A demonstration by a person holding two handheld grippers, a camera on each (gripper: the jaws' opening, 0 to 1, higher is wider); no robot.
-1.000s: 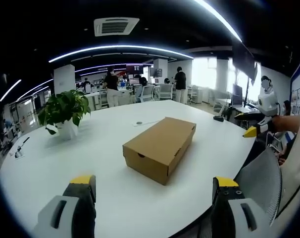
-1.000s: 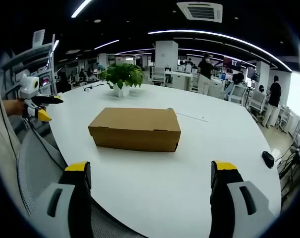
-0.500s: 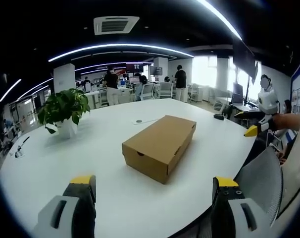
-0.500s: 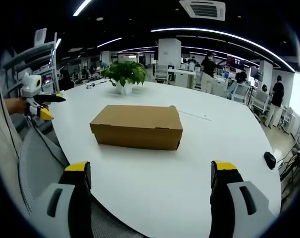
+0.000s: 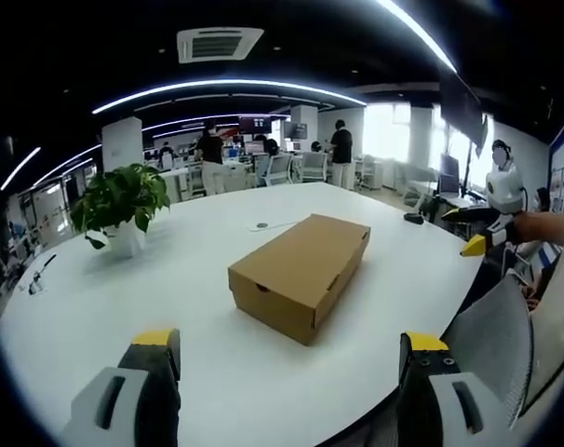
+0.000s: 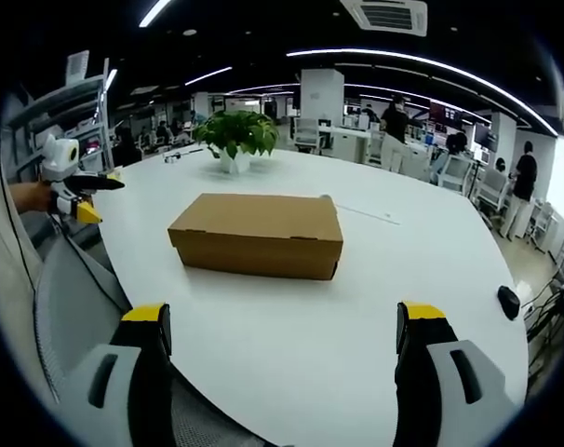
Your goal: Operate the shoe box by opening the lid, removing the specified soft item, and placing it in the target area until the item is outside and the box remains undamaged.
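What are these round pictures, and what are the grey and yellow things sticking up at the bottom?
A person holds a grabbing tool in each hand, and a small camera rides on each tool. One picture is the left gripper view, the other the right gripper view. The grey prongs with yellow tips are the jaws: the left gripper and the right gripper. Both stand wide open and hold nothing.

In front of them is a big white table in an office. On it sits a brown cardboard shoe box, lid closed, and farther back a potted plant. A small black object lies near the table's edge. The left gripper view shows the same box from another side.
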